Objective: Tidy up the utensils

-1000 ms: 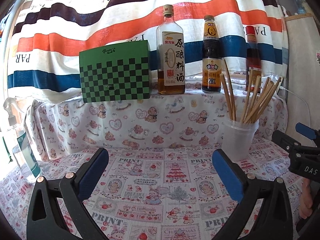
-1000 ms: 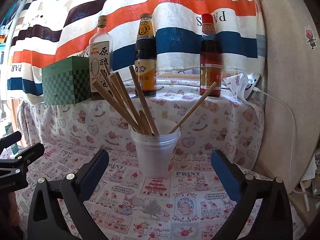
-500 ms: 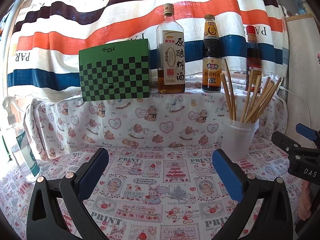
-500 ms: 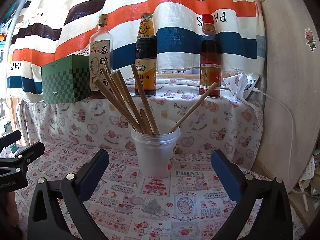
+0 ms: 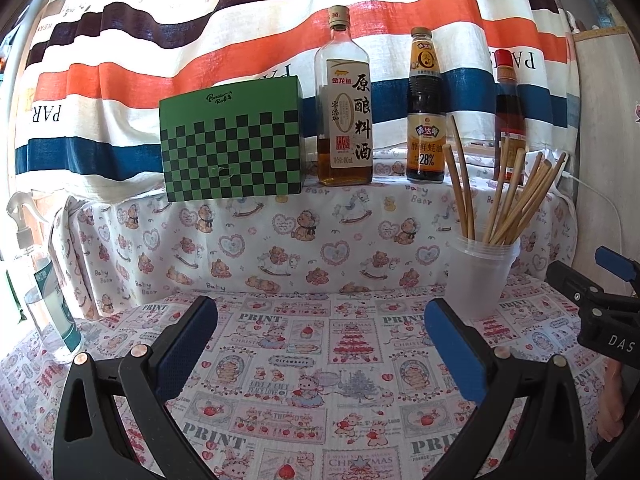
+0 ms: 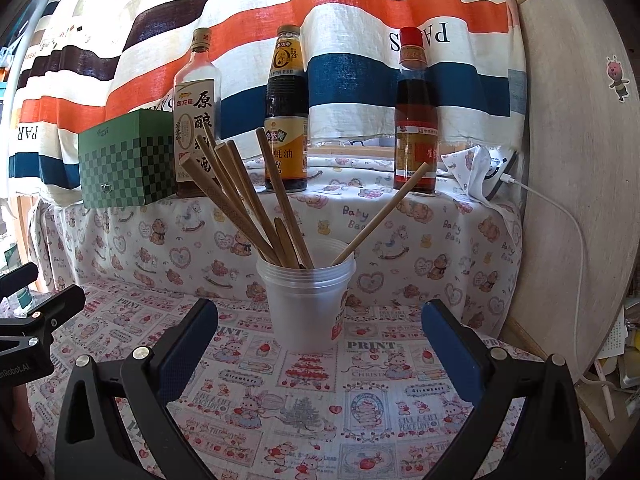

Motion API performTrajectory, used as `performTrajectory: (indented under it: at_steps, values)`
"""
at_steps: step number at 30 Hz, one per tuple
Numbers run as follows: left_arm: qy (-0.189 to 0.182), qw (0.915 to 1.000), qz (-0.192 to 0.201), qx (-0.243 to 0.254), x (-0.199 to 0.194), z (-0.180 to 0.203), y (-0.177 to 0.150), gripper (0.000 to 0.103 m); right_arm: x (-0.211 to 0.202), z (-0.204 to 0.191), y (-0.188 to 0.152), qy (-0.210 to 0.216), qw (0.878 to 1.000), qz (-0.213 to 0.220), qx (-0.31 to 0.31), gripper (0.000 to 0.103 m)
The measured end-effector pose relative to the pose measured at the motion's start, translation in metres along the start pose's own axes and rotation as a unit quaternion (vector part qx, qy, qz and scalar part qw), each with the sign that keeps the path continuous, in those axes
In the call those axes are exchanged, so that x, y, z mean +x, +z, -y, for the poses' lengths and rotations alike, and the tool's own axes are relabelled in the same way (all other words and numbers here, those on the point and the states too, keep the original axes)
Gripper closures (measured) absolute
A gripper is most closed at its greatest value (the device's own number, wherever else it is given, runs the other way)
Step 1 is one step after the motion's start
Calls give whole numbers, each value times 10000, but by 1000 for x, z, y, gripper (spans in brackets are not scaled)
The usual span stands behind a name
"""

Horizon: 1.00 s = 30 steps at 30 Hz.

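A translucent plastic cup stands on the printed tablecloth with several wooden chopsticks fanned out of it; one leans off to the right. My right gripper is open, its blue pads a little in front of the cup on either side, touching nothing. In the left wrist view the same cup and its chopsticks are at the right. My left gripper is open over bare cloth to the left of the cup, holding nothing. The other gripper shows at each view's edge.
On the cloth-covered ledge behind stand a green checkered box, a cooking wine bottle, a dark sauce bottle and a red-capped bottle. A spray bottle stands far left. A white cable hangs at right.
Both views have shifted only slightly; the cup and chopsticks sit a touch closer in the right wrist view. Both grippers stay open.
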<state>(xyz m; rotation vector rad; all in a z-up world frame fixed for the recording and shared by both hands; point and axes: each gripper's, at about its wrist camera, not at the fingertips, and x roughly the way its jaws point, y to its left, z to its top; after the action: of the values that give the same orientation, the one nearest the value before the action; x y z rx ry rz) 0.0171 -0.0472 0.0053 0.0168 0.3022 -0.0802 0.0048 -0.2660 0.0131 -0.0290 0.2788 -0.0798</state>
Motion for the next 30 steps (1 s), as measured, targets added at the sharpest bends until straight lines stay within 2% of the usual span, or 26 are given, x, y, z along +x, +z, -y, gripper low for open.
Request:
performTrajectory:
  at_steps: [30]
  values:
    - [77, 10000, -22, -42, 1, -2, 0, 0, 1, 0, 0, -2, 10000, 4, 1, 0]
